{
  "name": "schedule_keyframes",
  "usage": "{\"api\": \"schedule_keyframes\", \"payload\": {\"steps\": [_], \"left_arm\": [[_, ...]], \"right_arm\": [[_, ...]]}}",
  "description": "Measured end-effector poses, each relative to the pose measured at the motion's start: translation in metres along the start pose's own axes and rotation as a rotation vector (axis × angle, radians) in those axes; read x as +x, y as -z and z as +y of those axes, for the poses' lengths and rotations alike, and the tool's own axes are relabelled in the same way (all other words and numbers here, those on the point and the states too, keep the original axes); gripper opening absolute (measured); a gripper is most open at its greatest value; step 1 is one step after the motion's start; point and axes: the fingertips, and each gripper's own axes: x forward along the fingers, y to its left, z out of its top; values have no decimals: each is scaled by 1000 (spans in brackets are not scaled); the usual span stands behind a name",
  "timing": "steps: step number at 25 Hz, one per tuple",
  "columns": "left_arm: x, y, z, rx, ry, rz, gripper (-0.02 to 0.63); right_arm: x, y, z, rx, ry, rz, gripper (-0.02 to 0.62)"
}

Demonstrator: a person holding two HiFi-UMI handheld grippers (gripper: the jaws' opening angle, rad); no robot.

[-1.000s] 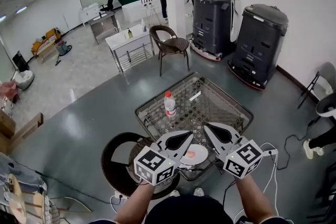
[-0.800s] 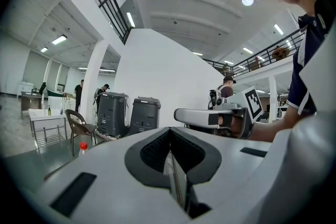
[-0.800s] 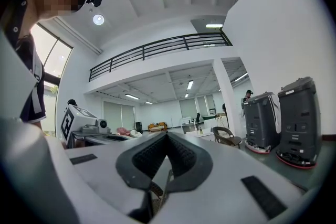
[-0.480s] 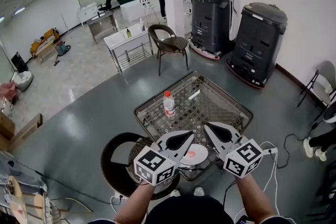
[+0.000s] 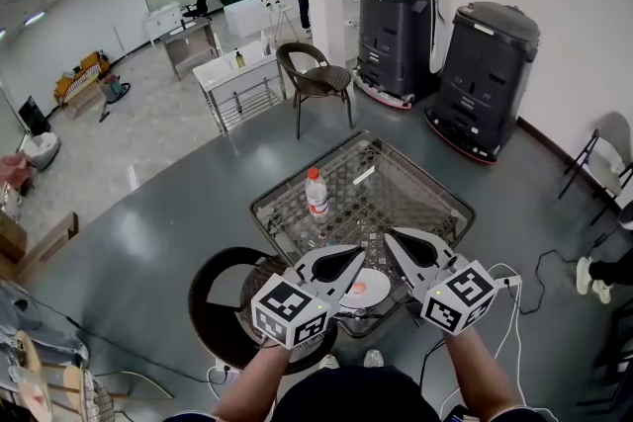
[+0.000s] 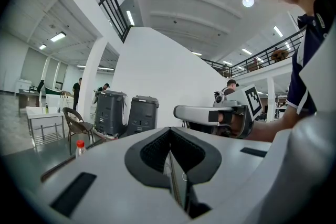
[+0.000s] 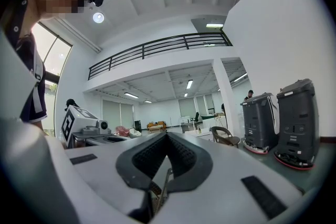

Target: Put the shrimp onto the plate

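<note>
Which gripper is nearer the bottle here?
Left. The bottle stands on the table beyond the left gripper's tip, a little to its left. The right gripper is held alongside, farther to the bottle's right.

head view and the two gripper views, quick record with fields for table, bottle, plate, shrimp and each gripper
table: glass top over a woven frame, straight ahead of the person
bottle: clear, red cap, upright on the table's left part
plate: white, at the table's near edge, partly hidden by the left gripper
shrimp: small orange item lying on the plate; too small to confirm
left gripper: jaws together, nothing between them, above the plate's left side
right gripper: jaws together, nothing held, just right of the plate
</note>
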Motion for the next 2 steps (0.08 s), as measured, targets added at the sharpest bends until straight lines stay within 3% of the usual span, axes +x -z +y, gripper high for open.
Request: {"api": "schedule_keyframes", "payload": {"steps": [2], "left_arm": [[0, 1, 0, 0, 1, 1, 9]], "right_arm": [[-1, 0, 1, 0, 1, -1, 5]]}}
